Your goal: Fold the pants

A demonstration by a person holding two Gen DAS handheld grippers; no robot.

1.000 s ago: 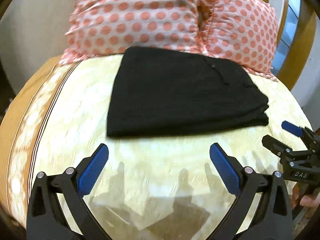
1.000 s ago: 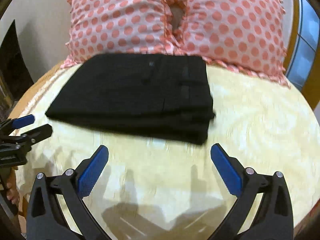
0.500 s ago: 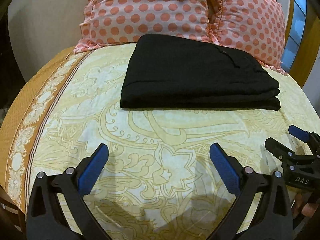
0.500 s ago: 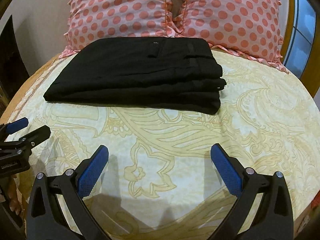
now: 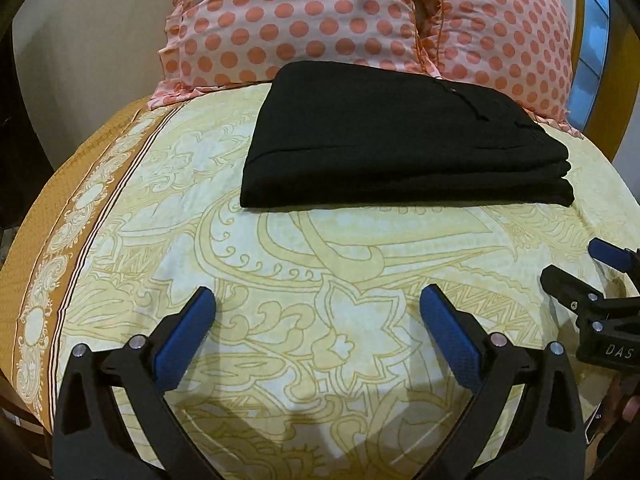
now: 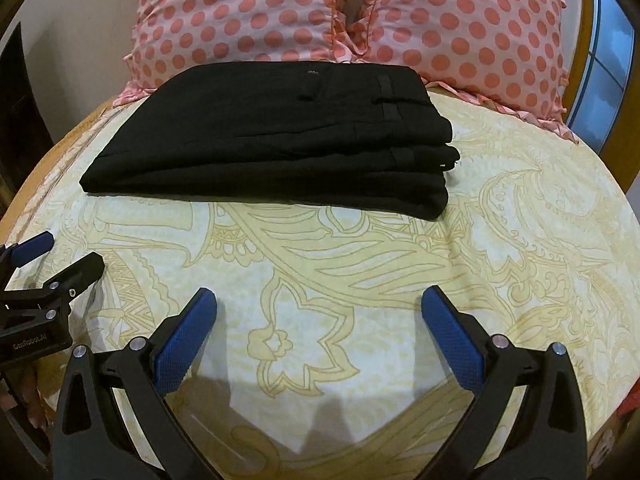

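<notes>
The black pants [image 5: 400,140] lie folded in a flat stack on the yellow patterned bedsheet [image 5: 320,280], just in front of the pillows; they also show in the right wrist view [image 6: 280,148]. My left gripper [image 5: 318,308] is open and empty, held over the sheet well short of the pants. My right gripper [image 6: 320,308] is open and empty, likewise back from the pants. The right gripper shows at the right edge of the left wrist view [image 5: 592,268], and the left gripper at the left edge of the right wrist view [image 6: 60,256].
Two pink pillows with orange dots [image 5: 300,20] [image 6: 460,20] lean at the head of the bed behind the pants. A wooden frame and window [image 6: 608,60] stand at the right. The sheet's orange border [image 5: 48,260] marks the bed's left edge.
Both grippers have drawn back and lowered from the folded pants, so the pants look farther away and more sheet shows. Both stay open. The pants have not moved.
</notes>
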